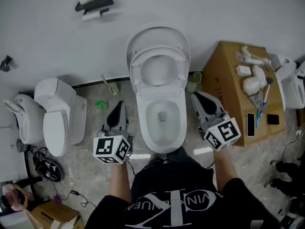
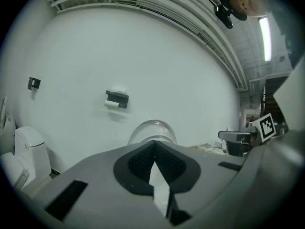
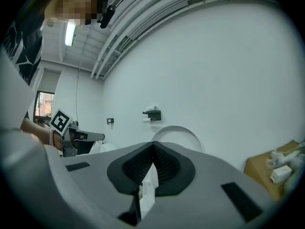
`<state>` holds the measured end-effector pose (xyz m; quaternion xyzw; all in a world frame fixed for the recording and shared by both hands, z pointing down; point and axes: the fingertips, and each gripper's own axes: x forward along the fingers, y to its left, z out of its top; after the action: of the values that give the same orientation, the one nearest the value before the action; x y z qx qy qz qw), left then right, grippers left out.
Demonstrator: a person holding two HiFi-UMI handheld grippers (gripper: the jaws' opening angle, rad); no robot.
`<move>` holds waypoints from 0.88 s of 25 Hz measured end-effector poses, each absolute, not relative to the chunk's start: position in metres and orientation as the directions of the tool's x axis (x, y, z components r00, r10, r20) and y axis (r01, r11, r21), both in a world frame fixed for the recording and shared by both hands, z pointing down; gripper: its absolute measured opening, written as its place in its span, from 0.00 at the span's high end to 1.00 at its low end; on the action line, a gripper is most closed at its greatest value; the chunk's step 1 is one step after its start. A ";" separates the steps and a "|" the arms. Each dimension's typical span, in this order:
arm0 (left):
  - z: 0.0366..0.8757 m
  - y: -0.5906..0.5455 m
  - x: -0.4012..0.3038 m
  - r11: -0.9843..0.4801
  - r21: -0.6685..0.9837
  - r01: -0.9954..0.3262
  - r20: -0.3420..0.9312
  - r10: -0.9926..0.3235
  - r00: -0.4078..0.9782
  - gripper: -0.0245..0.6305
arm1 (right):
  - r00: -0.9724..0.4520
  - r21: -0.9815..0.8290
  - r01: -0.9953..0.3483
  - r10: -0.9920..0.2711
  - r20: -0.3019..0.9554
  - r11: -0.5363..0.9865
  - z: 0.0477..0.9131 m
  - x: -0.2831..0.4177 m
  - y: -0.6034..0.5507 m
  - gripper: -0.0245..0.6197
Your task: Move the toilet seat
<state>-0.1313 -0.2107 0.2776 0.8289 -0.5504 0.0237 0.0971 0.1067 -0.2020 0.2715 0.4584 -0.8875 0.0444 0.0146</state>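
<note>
Showing toilet bowl [image 1: 162, 114]: head view alone

Centre frame, the toilet [image 1: 161, 123] looks like glossy white ceramic, its seat [image 1: 136, 73] smooth shiny plastic. The box [image 1: 226, 94] at right is matt brown cardboard. The floor [image 1: 90, 123] is mottled, stone-like. The left gripper [image 2: 154, 143] is matt grey plastic, with black ribbed pads [image 2: 140, 163]
</note>
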 end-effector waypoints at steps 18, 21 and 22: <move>0.276 -0.216 -0.121 -0.391 0.099 -0.915 0.156 -0.902 0.403 0.96 | -0.579 -0.052 -0.816 -0.813 0.068 0.576 0.271 0.117 -0.197 0.95; 0.279 -0.216 -0.117 -0.398 0.090 -0.913 0.169 -0.897 0.408 0.96 | -0.577 -0.058 -0.817 -0.814 0.071 0.574 0.273 0.117 -0.196 0.95; 0.281 -0.216 -0.116 -0.400 0.089 -0.912 0.174 -0.895 0.410 0.96 | -0.576 -0.061 -0.817 -0.814 0.071 0.573 0.274 0.118 -0.196 0.95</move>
<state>-0.1163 -0.2161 0.2805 0.8353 -0.5410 0.0492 0.0851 0.1175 -0.1961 0.2739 0.4599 -0.8867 0.0435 0.0176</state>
